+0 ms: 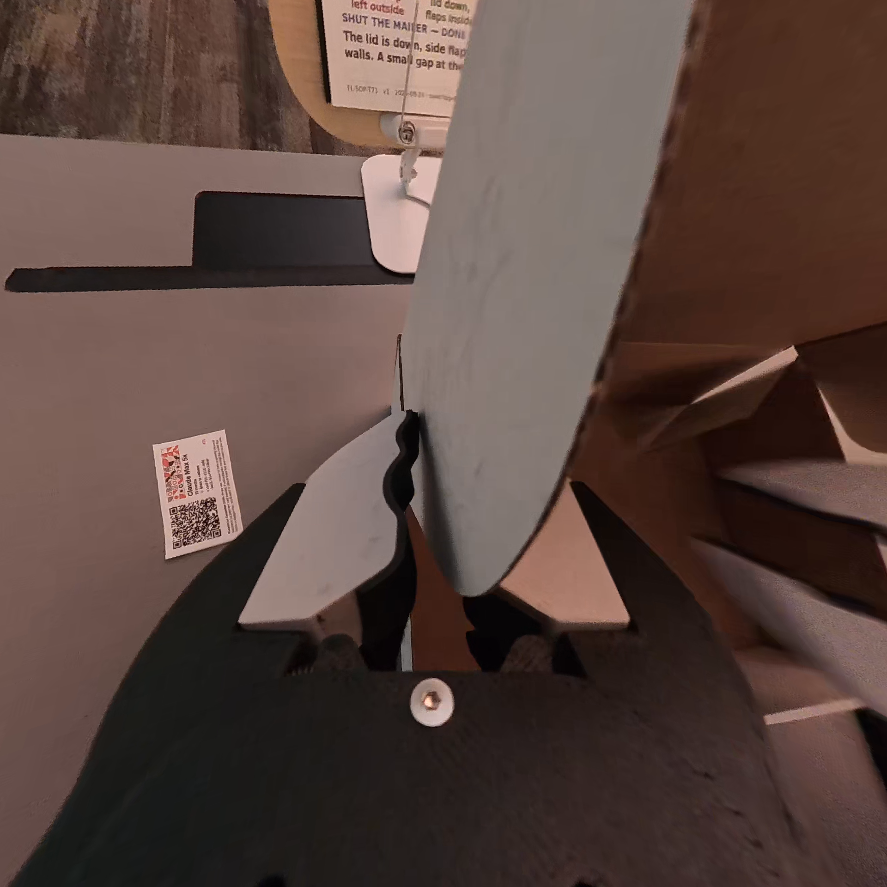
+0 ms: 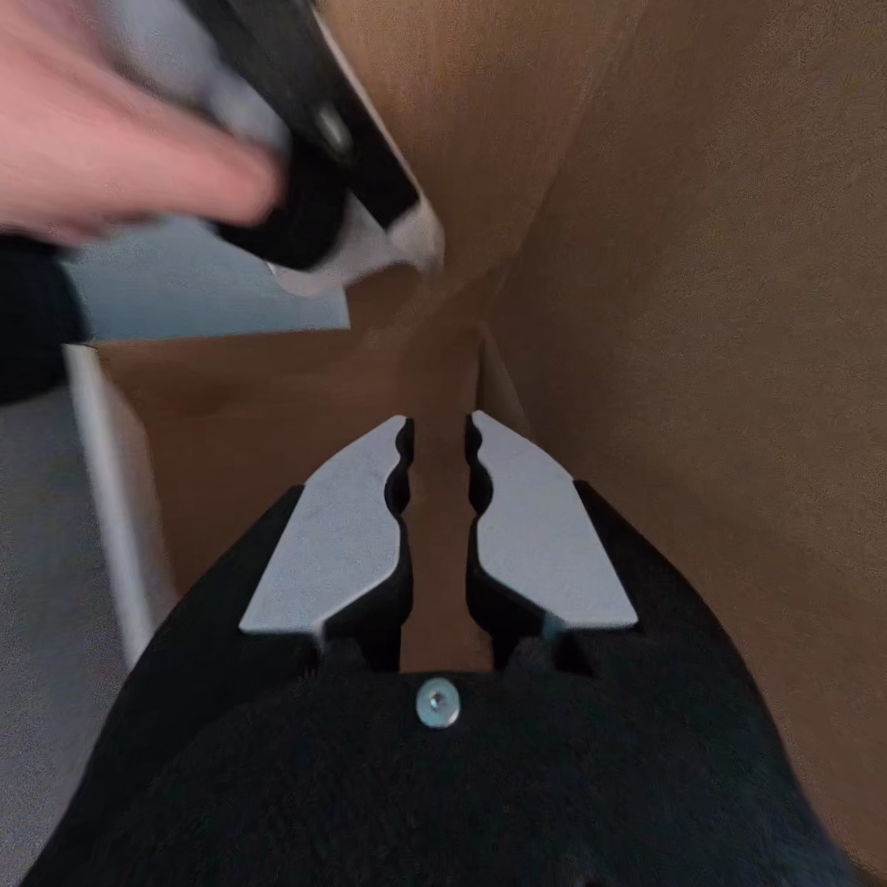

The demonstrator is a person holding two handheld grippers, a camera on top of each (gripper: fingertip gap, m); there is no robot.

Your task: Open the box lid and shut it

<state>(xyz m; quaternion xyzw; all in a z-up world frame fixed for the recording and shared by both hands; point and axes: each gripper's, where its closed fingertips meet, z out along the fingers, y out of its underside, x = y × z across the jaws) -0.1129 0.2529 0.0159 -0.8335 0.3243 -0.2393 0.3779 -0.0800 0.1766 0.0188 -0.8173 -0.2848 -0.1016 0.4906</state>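
Note:
The box is a cardboard mailer, light blue outside and brown inside [image 1: 720, 432]. Its lid is raised, and the lid's rounded blue flap [image 1: 518, 288] stands on edge between the fingers of my left gripper [image 1: 439, 422]. The flap touches the left finger [image 1: 345, 518] and hides most of the right one, so the gripper looks shut on it. My right gripper [image 2: 439, 422] is empty with its jaws a narrow gap apart. It points into an inner brown corner of the box [image 2: 672, 336]. In the right wrist view, the blurred left gripper [image 2: 336, 168] and a hand [image 2: 120, 144] hold the blue flap [image 2: 216, 302].
A grey table [image 1: 144, 360] carries a small printed card [image 1: 197, 494], a black stepped plate [image 1: 283, 230] and a white stand base [image 1: 393, 211] holding a printed sheet [image 1: 384, 53]. Carpet shows beyond the table. A white edge [image 2: 110, 480] runs at the left.

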